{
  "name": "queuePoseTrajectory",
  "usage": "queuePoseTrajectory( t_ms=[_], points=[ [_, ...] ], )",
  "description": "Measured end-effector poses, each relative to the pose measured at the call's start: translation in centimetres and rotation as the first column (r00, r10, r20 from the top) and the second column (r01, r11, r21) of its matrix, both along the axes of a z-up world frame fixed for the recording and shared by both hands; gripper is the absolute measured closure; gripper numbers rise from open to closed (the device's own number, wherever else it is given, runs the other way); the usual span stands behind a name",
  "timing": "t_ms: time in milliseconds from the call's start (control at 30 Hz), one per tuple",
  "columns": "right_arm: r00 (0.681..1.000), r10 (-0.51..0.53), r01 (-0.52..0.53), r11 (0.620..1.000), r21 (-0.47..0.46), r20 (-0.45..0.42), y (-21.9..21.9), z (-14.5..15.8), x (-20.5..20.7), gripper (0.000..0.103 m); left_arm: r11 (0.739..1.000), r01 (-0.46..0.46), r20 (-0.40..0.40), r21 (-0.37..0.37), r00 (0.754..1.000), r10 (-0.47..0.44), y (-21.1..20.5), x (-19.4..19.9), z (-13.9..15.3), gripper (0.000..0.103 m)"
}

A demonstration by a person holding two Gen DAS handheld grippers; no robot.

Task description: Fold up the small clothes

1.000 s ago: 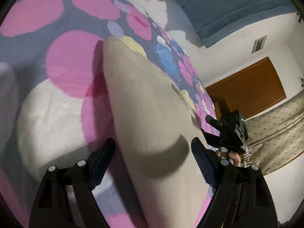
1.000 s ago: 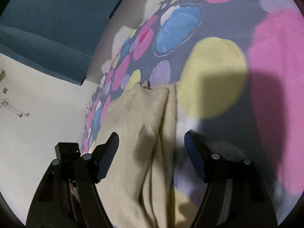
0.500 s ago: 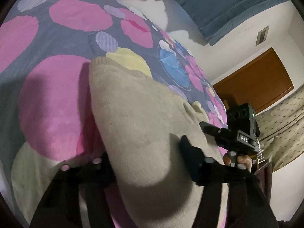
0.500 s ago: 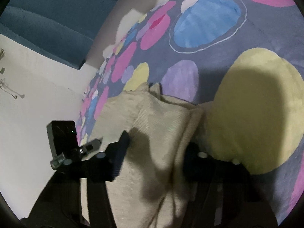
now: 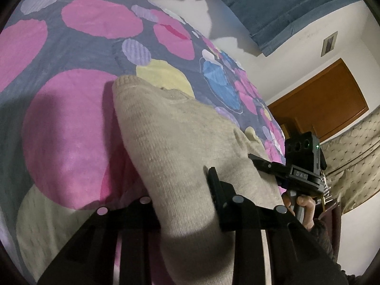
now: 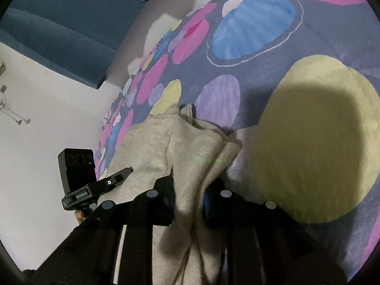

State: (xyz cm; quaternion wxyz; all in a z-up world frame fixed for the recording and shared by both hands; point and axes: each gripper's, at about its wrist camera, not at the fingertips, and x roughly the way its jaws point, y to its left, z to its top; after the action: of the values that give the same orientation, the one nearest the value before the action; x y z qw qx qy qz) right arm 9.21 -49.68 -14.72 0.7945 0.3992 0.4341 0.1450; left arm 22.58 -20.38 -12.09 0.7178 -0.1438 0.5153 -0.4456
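A small beige knit garment [image 5: 171, 137] lies on a bedspread with coloured circles [image 5: 99, 21]. My left gripper [image 5: 182, 201] is shut on one end of the garment, cloth bunched between its jaws. My right gripper [image 6: 188, 199] is shut on the other end of the garment [image 6: 190, 147], which is folded in layers there. The right gripper also shows at the right of the left wrist view [image 5: 296, 173], and the left gripper at the left of the right wrist view [image 6: 95, 185].
The bedspread [image 6: 249, 30] fills most of both views. A blue headboard [image 5: 273, 7] stands behind it against a white wall. A brown wooden door [image 5: 320, 104] and a patterned curtain [image 5: 351, 161] are at the right.
Both grippers were open around the garment's ends and have closed on the cloth. Both have lifted, so more of the bedspread shows beyond the garment.
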Motion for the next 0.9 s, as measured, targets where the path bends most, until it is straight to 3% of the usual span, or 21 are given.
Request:
queuePoseTrajectory(
  t_ms=[100, 233, 400, 600, 700, 800, 900],
  points=[
    [1.000, 0.000, 0.000, 1.000, 0.004, 0.001, 0.0, -0.1, -0.1, 0.084, 1.000, -0.002, 0.013, 0.001, 1.000, 0.002, 0.1, -0.3, 0.1, 0.074],
    [1.000, -0.016, 0.017, 0.997, 0.075, -0.012, -0.9, -0.3, -0.4, 0.075, 1.000, -0.005, -0.048, -0.019, 0.999, 0.004, 0.5, 0.2, -0.2, 0.070],
    [0.999, 0.036, -0.038, 0.993, 0.109, 0.016, -0.8, 0.3, -2.4, 0.059, 0.997, -0.005, -0.093, -0.073, 0.996, -0.002, 2.1, -0.6, 0.0, 0.059],
    [0.995, 0.098, -0.099, 0.991, 0.095, 0.012, 0.9, 0.6, -2.4, 0.055, 0.997, 0.010, -0.111, -0.074, 0.994, -0.018, 2.4, -1.5, 0.2, 0.051],
    [0.990, 0.142, -0.143, 0.987, 0.075, 0.013, 1.6, 1.0, -3.2, 0.053, 0.996, 0.015, -0.123, -0.092, 0.992, -0.026, 3.4, -2.9, 0.6, 0.043],
    [0.989, 0.143, -0.145, 0.986, 0.082, 0.031, 1.7, 1.0, -3.8, 0.053, 0.996, 0.030, -0.081, -0.080, 0.996, -0.037, 4.3, -4.7, 0.9, 0.040],
    [0.993, 0.119, -0.121, 0.979, 0.163, 0.025, 1.3, 0.5, -2.8, 0.053, 0.996, 0.019, -0.098, -0.082, 0.995, -0.027, 3.5, -4.0, 0.7, 0.038]
  ],
)
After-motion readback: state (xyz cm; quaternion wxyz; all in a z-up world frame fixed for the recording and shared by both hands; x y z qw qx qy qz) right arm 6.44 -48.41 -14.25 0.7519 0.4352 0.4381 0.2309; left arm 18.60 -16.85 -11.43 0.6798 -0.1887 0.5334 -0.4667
